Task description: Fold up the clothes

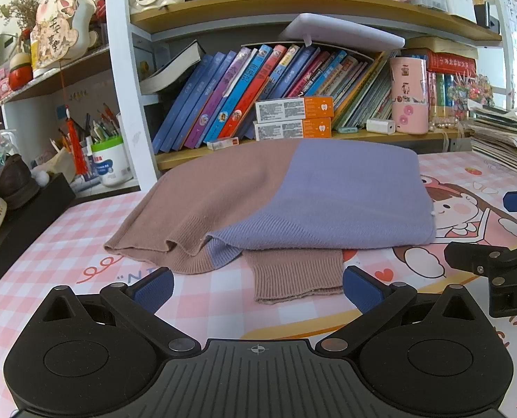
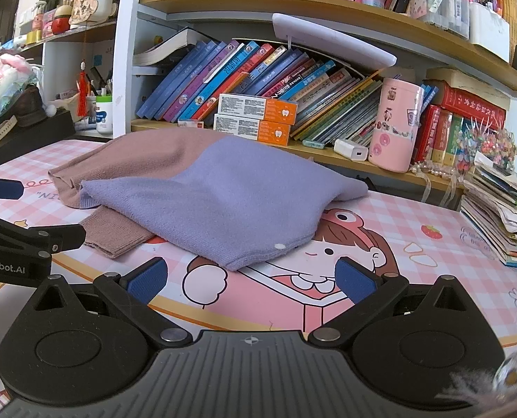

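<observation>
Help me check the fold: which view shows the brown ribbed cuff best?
The left wrist view: the cuff lies flat, centred, sticking out under the sweater. The right wrist view shows it sideways, partly covered.

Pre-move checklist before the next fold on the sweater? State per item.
1. Left gripper open, nothing held: ok.
2. Right gripper open, nothing held: ok.
3. Sweater lying on the desk mat, partly folded, purple half over the brown: ok.
4. Brown ribbed cuff tucked in: not ok, it sticks out from under the fold toward the left gripper.
5. Both grippers apart from the fabric: ok.
6. Far edge of the sweater clear of the shelf: cannot tell.
</observation>
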Motion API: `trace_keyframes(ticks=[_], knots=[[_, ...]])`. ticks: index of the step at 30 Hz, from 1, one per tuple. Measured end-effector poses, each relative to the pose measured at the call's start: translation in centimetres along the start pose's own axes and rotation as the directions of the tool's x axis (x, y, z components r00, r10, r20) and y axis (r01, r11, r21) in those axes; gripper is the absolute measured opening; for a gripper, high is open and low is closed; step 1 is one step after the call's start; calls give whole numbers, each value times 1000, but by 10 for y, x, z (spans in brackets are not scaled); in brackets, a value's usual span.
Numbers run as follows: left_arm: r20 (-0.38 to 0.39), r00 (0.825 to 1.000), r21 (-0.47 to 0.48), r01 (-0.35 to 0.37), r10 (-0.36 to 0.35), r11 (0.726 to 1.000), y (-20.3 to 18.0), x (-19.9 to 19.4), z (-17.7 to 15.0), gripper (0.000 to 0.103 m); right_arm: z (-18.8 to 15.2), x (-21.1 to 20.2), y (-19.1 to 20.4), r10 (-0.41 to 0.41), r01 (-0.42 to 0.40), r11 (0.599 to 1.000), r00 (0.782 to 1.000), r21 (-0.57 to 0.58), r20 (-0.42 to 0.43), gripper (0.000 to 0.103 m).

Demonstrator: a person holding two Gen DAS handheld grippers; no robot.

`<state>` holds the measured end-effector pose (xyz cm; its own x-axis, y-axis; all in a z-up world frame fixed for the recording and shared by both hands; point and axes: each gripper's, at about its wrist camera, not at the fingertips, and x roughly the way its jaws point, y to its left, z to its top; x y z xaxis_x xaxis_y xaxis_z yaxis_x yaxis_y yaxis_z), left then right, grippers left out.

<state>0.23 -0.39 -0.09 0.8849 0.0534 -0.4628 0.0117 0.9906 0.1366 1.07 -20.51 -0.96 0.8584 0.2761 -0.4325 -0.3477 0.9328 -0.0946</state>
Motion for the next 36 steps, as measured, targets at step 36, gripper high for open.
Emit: trace_keyframes(ticks=[36], knots=[[-16,999,-26,30,-31,999,6,3,-1,103,0,2,-11,0,1,998,1000,70,-18,103]])
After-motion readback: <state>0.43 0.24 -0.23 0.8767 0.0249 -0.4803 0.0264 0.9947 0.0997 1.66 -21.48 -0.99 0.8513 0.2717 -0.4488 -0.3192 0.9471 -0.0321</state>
